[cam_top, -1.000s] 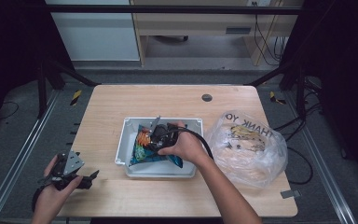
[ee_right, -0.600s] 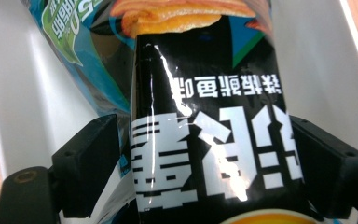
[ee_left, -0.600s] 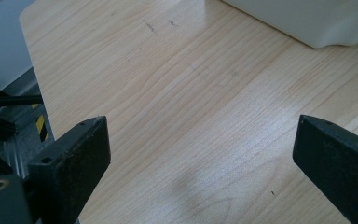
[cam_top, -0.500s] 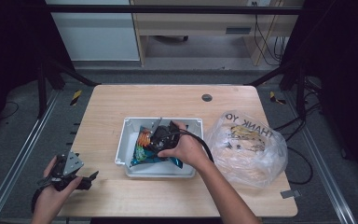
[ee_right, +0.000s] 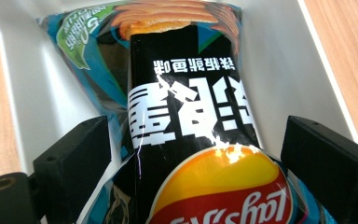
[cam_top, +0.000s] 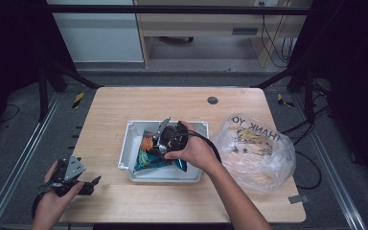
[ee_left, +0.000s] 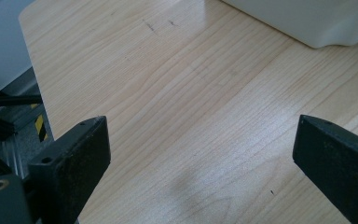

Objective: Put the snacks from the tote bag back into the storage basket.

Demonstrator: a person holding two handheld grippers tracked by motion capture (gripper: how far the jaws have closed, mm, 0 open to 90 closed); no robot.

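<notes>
Hovering my right tongs (ee_right: 193,154), just spread wide, over the chip bag (ee_right: 186,116) in the white bin (cam_top: 134,136), I risk snagging foil when I lift. Its long axis runs across the bin, logo end toward me. Left tongs (ee_left: 200,154) gape empty left of the bin.

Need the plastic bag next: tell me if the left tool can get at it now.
Probably not: the left tool sits at the table's near left corner, with the white bin and right hand between it and the plastic bag.
</notes>
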